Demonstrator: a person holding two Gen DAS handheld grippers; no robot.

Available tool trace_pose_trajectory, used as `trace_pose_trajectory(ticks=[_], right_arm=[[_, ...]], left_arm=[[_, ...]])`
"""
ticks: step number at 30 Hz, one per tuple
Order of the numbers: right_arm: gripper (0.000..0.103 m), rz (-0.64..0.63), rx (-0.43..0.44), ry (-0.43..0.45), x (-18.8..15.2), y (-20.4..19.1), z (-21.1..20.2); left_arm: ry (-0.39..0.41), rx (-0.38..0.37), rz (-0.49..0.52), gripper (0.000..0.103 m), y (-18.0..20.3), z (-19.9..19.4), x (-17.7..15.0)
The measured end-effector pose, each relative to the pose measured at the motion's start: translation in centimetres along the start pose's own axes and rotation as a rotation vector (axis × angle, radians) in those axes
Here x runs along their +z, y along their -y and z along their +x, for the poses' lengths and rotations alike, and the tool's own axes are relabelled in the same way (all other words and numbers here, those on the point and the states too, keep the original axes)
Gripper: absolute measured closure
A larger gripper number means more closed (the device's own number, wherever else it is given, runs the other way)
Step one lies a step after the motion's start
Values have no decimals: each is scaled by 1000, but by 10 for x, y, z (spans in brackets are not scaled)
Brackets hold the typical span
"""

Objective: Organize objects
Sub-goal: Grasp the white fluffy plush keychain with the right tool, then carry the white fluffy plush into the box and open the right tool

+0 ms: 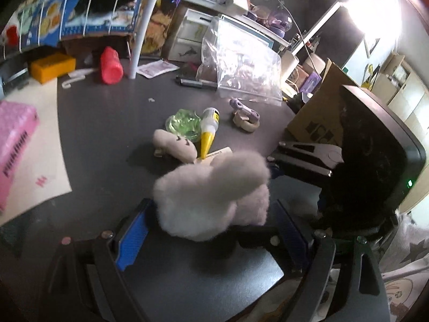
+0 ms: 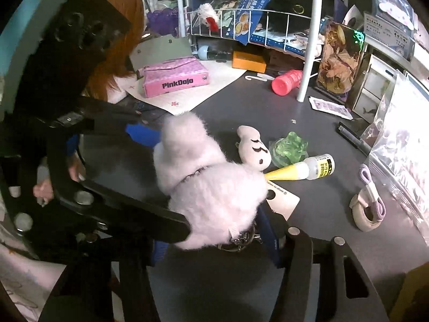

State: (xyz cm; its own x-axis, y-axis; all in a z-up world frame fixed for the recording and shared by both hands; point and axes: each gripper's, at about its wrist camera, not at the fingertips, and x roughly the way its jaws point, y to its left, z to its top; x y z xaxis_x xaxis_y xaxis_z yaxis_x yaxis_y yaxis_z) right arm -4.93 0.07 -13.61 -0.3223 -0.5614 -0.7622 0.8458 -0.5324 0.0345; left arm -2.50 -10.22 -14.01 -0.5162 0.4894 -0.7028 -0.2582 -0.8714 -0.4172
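Observation:
A fluffy pale-pink plush keychain (image 1: 211, 198) (image 2: 211, 179) sits between both grippers above the dark table. My left gripper (image 1: 211, 214) has its blue-padded fingers (image 1: 134, 238) spread wide around the plush. My right gripper (image 2: 214, 230) is closed on the plush's lower end by its metal ring (image 2: 238, 241); it shows in the left wrist view (image 1: 303, 158) at right. Beyond lie a small beige plush (image 1: 174, 145) (image 2: 253, 147), a green crinkled wrapper (image 1: 183, 124) (image 2: 288, 147), a glue bottle (image 1: 207, 131) (image 2: 303, 170) and a paper tag (image 2: 284, 201).
A tape roll with purple strap (image 1: 245, 119) (image 2: 367, 209), clear plastic bag (image 1: 238, 61) (image 2: 402, 145), black marker (image 1: 193, 82), red bottle (image 1: 110, 65) (image 2: 285, 81), orange box (image 1: 52, 67) (image 2: 248, 61), pink PinkDojo box (image 2: 175, 76) (image 1: 13, 145), white rack pole (image 1: 143, 26) (image 2: 308, 48), cardboard box (image 1: 319, 115).

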Motion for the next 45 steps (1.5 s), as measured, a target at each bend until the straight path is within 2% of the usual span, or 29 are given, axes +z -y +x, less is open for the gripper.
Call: trace_pose_trajectory(ticks=[2, 3, 6, 15, 24, 30, 36, 45], right_arm=[[50, -6, 0, 0, 1, -2, 0], [50, -12, 1, 0, 1, -3, 0], [50, -33, -28, 9, 1, -8, -5], [50, -41, -83, 60, 17, -11, -40], [50, -27, -193, 135, 40, -2, -113], [50, -9, -287, 166, 46, 18, -158], [50, 45, -367, 176, 37, 52, -202], [50, 170, -441, 145, 0, 102, -250]], left_arm=[[4, -3, -1, 20, 1, 1, 0], [-3, -10, 0, 28, 2, 2, 0], [-2, -8, 24, 31, 10, 2, 1], [52, 14, 95, 32, 40, -26, 20], [124, -18, 215, 32, 95, -60, 67], [156, -49, 313, 32, 141, -63, 103], [133, -107, 377, 32, 186, -44, 137], [19, -192, 438, 32, 252, 13, 173]])
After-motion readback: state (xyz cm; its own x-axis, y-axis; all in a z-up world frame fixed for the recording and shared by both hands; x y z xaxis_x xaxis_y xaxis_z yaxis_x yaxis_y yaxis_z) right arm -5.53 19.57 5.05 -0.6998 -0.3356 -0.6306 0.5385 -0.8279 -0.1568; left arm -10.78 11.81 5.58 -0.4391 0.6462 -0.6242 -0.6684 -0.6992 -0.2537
